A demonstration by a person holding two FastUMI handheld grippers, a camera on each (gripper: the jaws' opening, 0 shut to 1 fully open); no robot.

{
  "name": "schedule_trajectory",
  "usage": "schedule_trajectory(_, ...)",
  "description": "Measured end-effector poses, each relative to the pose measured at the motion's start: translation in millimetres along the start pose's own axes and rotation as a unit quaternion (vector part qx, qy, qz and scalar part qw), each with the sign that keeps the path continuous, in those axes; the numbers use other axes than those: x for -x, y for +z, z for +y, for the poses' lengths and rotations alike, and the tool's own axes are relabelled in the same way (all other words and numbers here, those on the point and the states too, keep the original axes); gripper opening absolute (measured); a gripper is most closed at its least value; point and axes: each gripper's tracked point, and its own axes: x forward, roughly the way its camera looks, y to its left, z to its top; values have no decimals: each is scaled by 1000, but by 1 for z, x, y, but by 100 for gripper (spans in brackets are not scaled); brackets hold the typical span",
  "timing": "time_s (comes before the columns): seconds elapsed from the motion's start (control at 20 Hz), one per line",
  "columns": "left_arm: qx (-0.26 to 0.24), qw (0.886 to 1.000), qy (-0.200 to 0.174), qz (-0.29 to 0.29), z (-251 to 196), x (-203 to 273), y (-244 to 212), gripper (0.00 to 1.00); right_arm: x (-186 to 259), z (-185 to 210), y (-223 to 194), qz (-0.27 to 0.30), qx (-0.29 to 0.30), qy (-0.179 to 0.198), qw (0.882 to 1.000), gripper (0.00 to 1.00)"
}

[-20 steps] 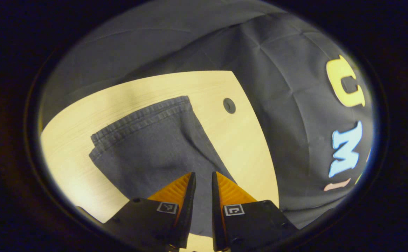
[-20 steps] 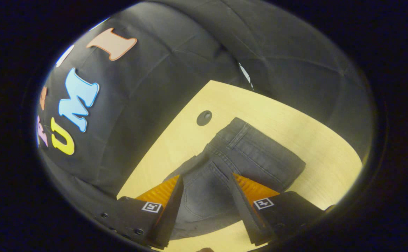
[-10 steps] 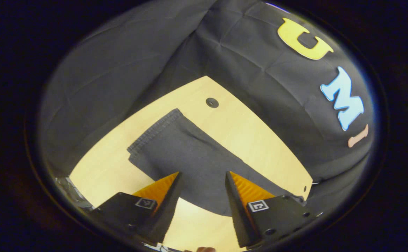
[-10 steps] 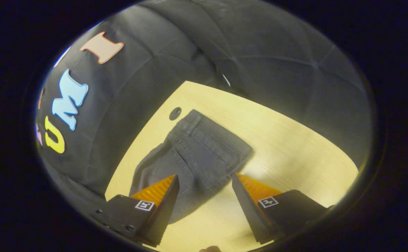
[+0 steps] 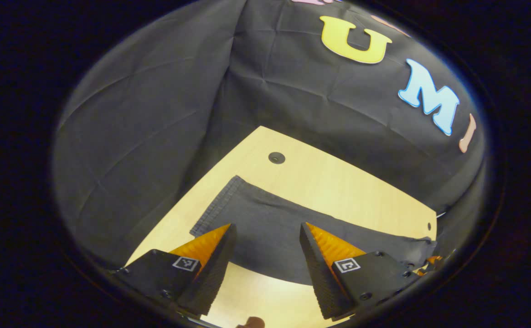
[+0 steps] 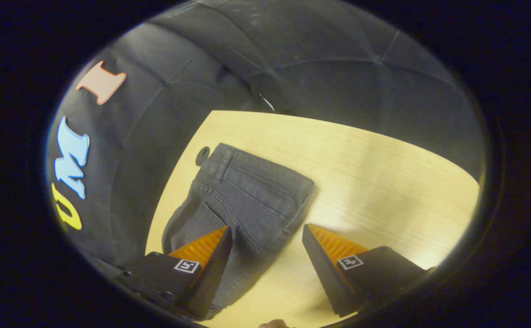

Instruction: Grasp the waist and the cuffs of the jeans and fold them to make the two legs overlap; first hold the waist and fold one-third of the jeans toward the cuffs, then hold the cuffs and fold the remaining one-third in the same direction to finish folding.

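On the light wooden bench we see the dark jeans lying flat. Our left tool hovers above the cuff end, fingers spread apart and holding nothing. Our right tool hangs over the waist end, likewise spread wide and empty, near a round hole in the bench.

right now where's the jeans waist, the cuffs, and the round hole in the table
jeans waist (image 6: pixel 256 171), right gripper view, on the waistband by the belt loop
cuffs (image 5: pixel 217 205), left gripper view, on the hemmed edge
round hole (image 5: pixel 276 157), left gripper view, on its dark centre in the tabletop
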Motion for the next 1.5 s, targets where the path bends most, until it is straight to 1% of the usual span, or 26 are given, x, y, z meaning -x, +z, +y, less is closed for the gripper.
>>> schedule_trajectory(0.1, -5, 1000, -11, -26, 0, -10, 5, 92, -2, -4, 2, -8, -13, -26, 1000, 93)
schedule_trajectory(0.25, 8, 998, -38, -59, -8, -16, 14, 92, -14, -2, 0, -18, -1, -52, 998, 73)
schedule_trajectory(0.3, 5, 997, -43, -68, -7, -20, 14, 90, -15, 1, -7, -10, -1, -53, 999, 74)
schedule_trajectory(0.35, -2, 996, -48, -78, -7, -22, 14, 92, -16, 6, -3, -14, -3, -50, 999, 56)
schedule_trajectory(0.4, -8, 995, -48, -91, -8, -22, 16, 92, -15, 7, -5, -13, -4, -45, 999, 51)
schedule_trajectory(0.45, -11, 994, -52, -100, -9, -22, 17, 92, -14, 10, -3, -16, -3, -40, 999, 42)
schedule_trajectory(0.5, -5, 993, -58, -102, -10, -22, 17, 92, -14, 10, -2, -17, -1, -34, 999, 34)
schedule_trajectory(0.55, 8, 993, -63, -103, -11, -21, 16, 92, -12, 12, -1, -16, 5, -28, 999, 28)
schedule_trajectory(0.6, 19, 992, -65, -103, -10, -22, 17, 89, -9, 17, 2, -22, 7, -20, 1000, 25)
schedule_trajectory(0.65, 25, 992, -60, -106, -7, -21, 18, 89, 0, 24, 7, -39, 11, -7, 999, 24)
schedule_trajectory(0.7, 27, 992, -55, -111, -5, -18, 21, 92, 13, 33, 14, -62, 28, 3, 998, 20)
schedule_trajectory(0.85, 24, 992, -42, -119, 4, -9, 22, 93, 52, 61, 22, -103, 103, 26, 989, 19)
schedule_trajectory(0.9, 20, 991, -39, -124, 7, -3, 21, 94, 65, 74, 26, -119, 119, 38, 985, 15)
schedule_trajectory(0.95, 17, 991, -39, -128, 6, 3, 22, 94, 79, 88, 28, -134, 135, 51, 980, 19)
schedule_trajectory(1.05, 13, 989, -45, -137, -3, 13, 23, 94, 111, 119, 26, -170, 169, 77, 968, 19)
schedule_trajectory(1.1, 14, 989, -47, -140, -4, 17, 24, 94, 126, 137, 19, -184, 188, 91, 960, 15)
schedule_trajectory(1.15, 15, 988, -50, -145, -4, 21, 25, 94, 139, 155, 13, -193, 209, 104, 953, 19)
schedule_trajectory(1.2, 17, 987, -53, -150, -5, 26, 27, 94, 153, 170, 5, -204, 232, 115, 944, 19)
schedule_trajectory(1.35, 22, 983, -64, -171, -5, 38, 28, 92, 193, 220, -30, -243, 301, 144, 911, 18)
schedule_trajectory(1.4, 25, 981, -71, -176, -5, 41, 28, 94, 205, 232, -48, -259, 327, 153, 896, 19)
schedule_trajectory(1.45, 29, 980, -76, -182, -4, 44, 26, 94, 211, 243, -64, -271, 356, 156, 881, 16)
schedule_trajectory(1.5, 32, 979, -81, -186, -4, 45, 25, 94, 215, 251, -82, -278, 384, 164, 865, 18)
